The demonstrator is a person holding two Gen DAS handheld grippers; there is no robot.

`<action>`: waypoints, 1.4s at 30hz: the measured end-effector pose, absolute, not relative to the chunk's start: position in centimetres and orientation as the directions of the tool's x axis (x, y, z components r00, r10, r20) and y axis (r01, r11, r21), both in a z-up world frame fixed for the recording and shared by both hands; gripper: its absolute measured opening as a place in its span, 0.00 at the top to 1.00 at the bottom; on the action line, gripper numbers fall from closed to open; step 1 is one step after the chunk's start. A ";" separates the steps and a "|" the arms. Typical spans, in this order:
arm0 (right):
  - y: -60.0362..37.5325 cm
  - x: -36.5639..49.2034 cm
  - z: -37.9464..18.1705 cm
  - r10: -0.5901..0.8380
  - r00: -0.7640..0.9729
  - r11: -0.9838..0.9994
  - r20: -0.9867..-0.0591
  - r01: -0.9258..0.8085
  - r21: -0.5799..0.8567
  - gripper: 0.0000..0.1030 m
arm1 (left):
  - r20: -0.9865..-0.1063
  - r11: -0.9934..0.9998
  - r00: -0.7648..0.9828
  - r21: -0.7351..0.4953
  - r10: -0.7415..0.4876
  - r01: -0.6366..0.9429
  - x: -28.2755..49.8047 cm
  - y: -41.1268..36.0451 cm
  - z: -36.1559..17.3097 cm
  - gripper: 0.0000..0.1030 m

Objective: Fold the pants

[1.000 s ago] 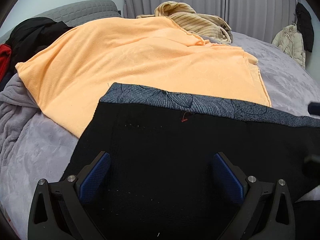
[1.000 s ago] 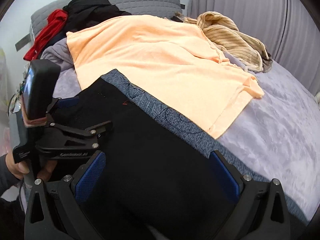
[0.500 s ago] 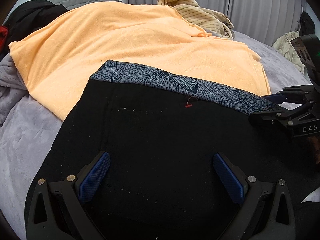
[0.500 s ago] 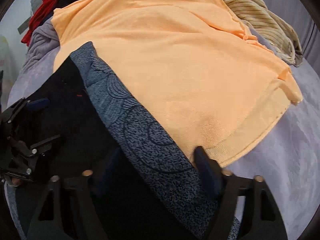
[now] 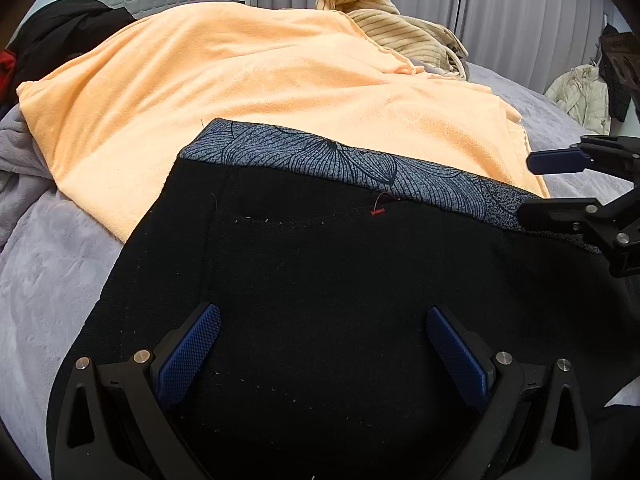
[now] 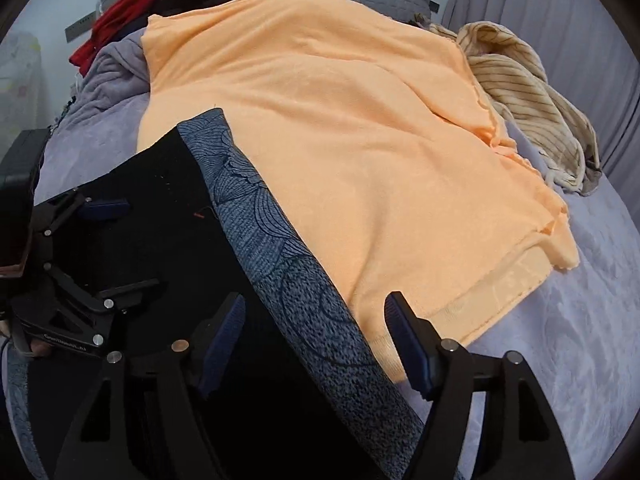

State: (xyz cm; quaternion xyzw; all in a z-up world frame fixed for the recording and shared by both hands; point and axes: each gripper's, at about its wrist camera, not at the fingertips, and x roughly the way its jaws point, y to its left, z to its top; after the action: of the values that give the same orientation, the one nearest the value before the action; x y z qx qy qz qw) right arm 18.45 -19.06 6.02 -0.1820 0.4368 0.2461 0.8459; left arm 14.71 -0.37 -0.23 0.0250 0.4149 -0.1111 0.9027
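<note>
Black pants [image 5: 340,280]: spread flat on the bed [image 6: 580,320], patterned waistband [image 6: 304,292] overlapping the orange towel [image 5: 260,92], ready for folding.
Left gripper [image 5: 322,344]: jaws released, over the pants' middle.
Right gripper [image 6: 316,336]: jaws released, straddling the waistband, likely to grip it.

The pants [image 5: 320,280] are matt black cloth flecked with lint, their waistband [image 5: 340,158] a speckled grey-blue knit printed with dark leaf lines. At 12 o'clock lies a fuzzy orange towel [image 5: 260,92]. The bedcover [image 6: 580,320] looks like soft, embossed grey plush. Each gripper [image 5: 323,346] is matt black plastic with silver metal screws and blue cross-hatched rubbery pads [image 5: 188,354].
</note>
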 end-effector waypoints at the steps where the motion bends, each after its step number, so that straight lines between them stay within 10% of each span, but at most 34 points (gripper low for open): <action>1: -18.4 18.8 5.6 0.268 0.470 0.800 -0.841 -0.594 -0.077 0.27 | -0.754 0.974 0.631 -0.048 -0.180 0.221 14.7 -0.4 -0.2 0.00; 6: -16.5 20.4 2.5 0.300 0.345 0.760 -0.889 -0.650 0.004 0.33 | -0.760 0.974 0.625 -0.048 -0.180 0.222 14.8 -0.3 -0.4 0.00; 9: -17.6 20.3 3.5 0.351 0.333 0.784 -0.875 -0.616 0.080 0.76 | -0.758 0.973 0.624 -0.059 -0.190 0.225 14.8 -0.2 -0.4 0.00; 11: -17.7 18.8 4.6 0.340 0.371 0.790 -0.864 -0.611 0.049 0.87 | -0.755 0.972 0.624 -0.069 -0.199 0.226 14.8 -0.1 -0.3 0.00; 23: -13.2 10.8 7.7 0.172 0.604 0.778 -0.778 -0.567 -0.269 0.96 | -0.770 0.943 0.549 -0.312 -0.325 0.120 17.8 2.7 6.1 0.00; 25: -14.2 12.1 7.6 0.194 0.567 0.804 -0.800 -0.559 -0.202 0.89 | -0.790 0.963 0.555 -0.248 -0.262 0.101 18.5 2.2 5.8 0.00; 27: -16.0 13.4 7.9 0.223 0.556 0.829 -0.801 -0.540 -0.143 0.37 | -0.799 0.963 0.539 -0.249 -0.266 0.107 18.5 1.8 4.9 0.00; 30: -16.6 15.3 7.1 0.230 0.540 0.818 -0.810 -0.558 -0.140 0.17 | -0.795 0.960 0.541 -0.255 -0.274 0.112 17.8 1.7 3.7 0.00; 31: -16.6 16.2 6.3 0.242 0.490 0.809 -0.838 -0.578 -0.104 0.22 | -0.798 0.962 0.539 -0.249 -0.269 0.110 17.8 1.8 3.2 0.00; 32: -16.5 17.0 5.4 0.277 0.424 0.801 -0.862 -0.598 -0.036 0.56 | -0.809 0.967 0.530 -0.233 -0.253 0.105 17.8 1.6 2.5 0.00; 36: -16.1 17.6 4.2 0.288 0.348 0.774 -0.892 -0.633 0.003 0.86 | -0.816 0.972 0.528 -0.203 -0.237 0.122 17.4 1.6 2.3 0.00; 42: -15.6 14.5 6.8 0.299 0.467 0.769 -0.832 -0.635 -0.080 0.90 | -0.802 0.931 0.477 -0.347 -0.359 0.115 19.6 0.7 6.0 0.00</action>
State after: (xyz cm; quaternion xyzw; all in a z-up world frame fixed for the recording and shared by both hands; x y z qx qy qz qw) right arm 14.48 -15.63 6.82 -0.1933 0.4339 0.2798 0.8343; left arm 19.63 0.68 5.96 -0.1237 0.4920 -0.1392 0.8504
